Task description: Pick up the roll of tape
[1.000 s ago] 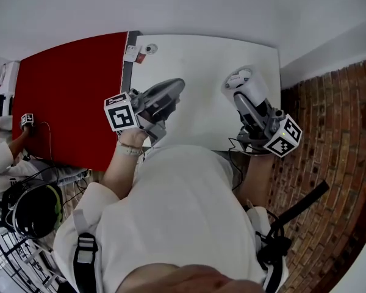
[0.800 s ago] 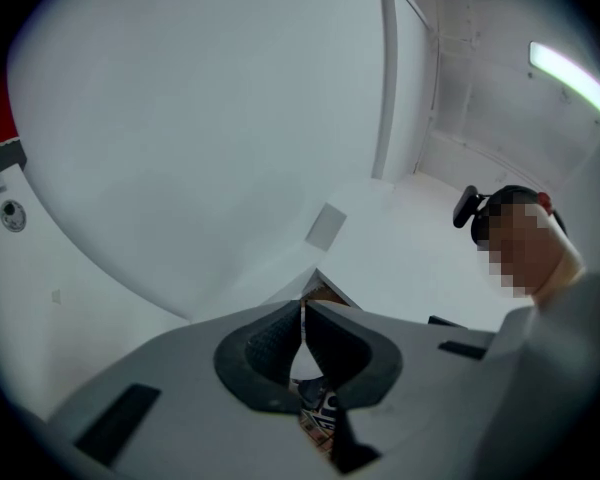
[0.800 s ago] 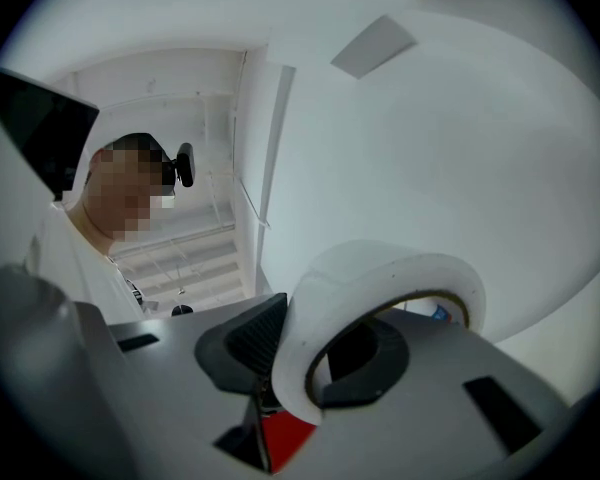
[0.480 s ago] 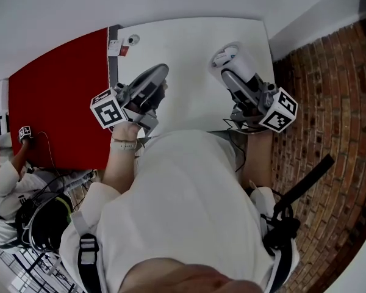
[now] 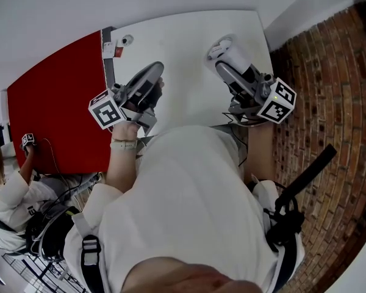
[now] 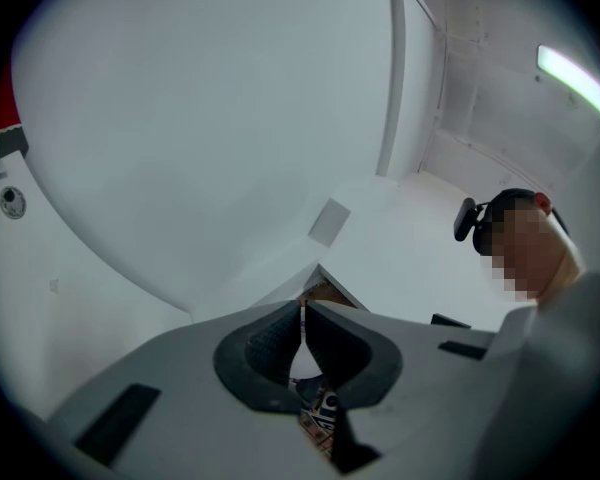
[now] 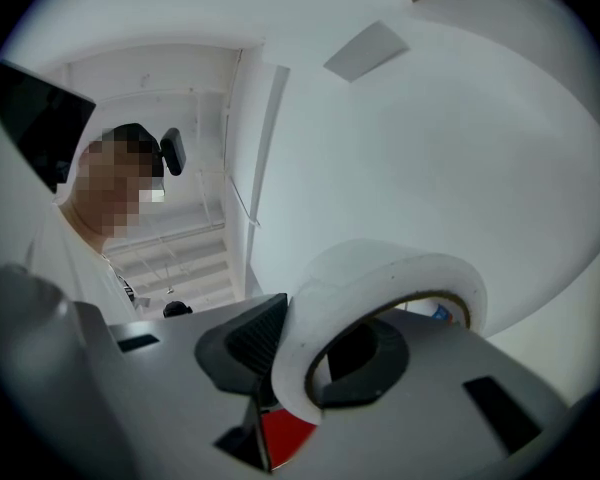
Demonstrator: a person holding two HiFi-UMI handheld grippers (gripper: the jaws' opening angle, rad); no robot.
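Note:
My right gripper (image 5: 222, 52) is shut on a white roll of tape (image 5: 223, 46), held above the right part of the white table (image 5: 183, 35). In the right gripper view the roll of tape (image 7: 380, 280) stands on edge; one pad presses its outer face and the other sits inside its core, at my right gripper (image 7: 310, 346). My left gripper (image 5: 152, 73) hovers over the table's left part. Seen from the left gripper view, the dark pads of my left gripper (image 6: 302, 320) meet at the tips with nothing between them.
A red surface (image 5: 55, 115) adjoins the table on the left. A small round object (image 5: 127, 40) and a red-and-white tag (image 5: 113, 50) lie at that edge. Brick flooring (image 5: 329, 102) runs along the right. Another person (image 5: 12, 191) sits at lower left.
The head view has shifted, so the table and both grippers sit a little higher and further left in the picture. Both grippers keep their pose, and the tape stays in the right one.

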